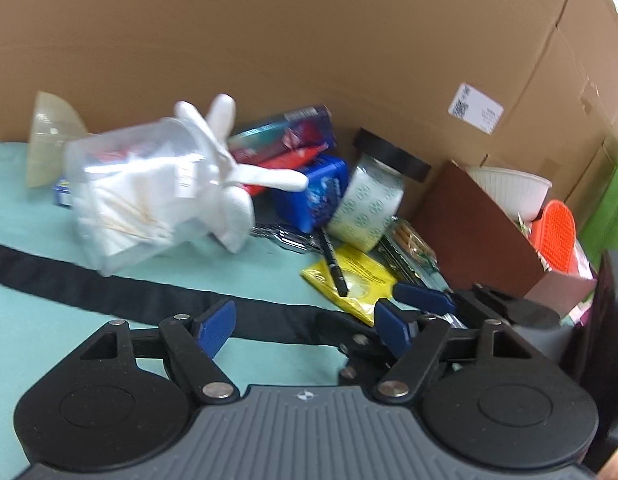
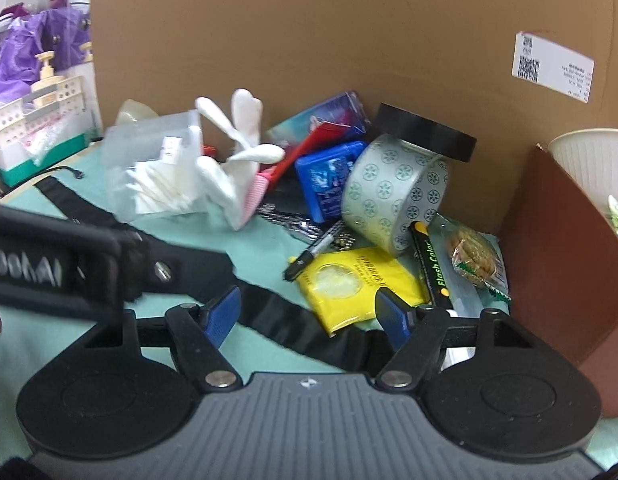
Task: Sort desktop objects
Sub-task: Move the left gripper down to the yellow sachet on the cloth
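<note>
A pile of desk objects lies on the teal mat against a cardboard wall: a clear bag of cotton swabs (image 1: 125, 196) (image 2: 157, 172), a white glove (image 1: 229, 168) (image 2: 237, 148), a blue box (image 1: 321, 192) (image 2: 329, 176), a patterned tape roll (image 1: 369, 204) (image 2: 393, 196), a black marker (image 1: 333, 260) (image 2: 317, 252), a yellow packet (image 1: 357, 280) (image 2: 349, 280). My left gripper (image 1: 305, 324) is open and empty over a black strap (image 1: 109, 288). My right gripper (image 2: 309, 312) is open and empty above the strap (image 2: 281, 316) and near the yellow packet. The right gripper's fingers (image 1: 421, 300) show in the left wrist view.
A brown box (image 1: 477, 236) (image 2: 557, 256) at the right holds a white bowl (image 1: 509, 188) (image 2: 589, 152) and an orange item (image 1: 557, 232). A black tape roll (image 2: 425, 132), a black pen (image 2: 429, 268) and a snack pack (image 2: 473, 260) lie nearby. A basket (image 2: 33, 120) stands far left.
</note>
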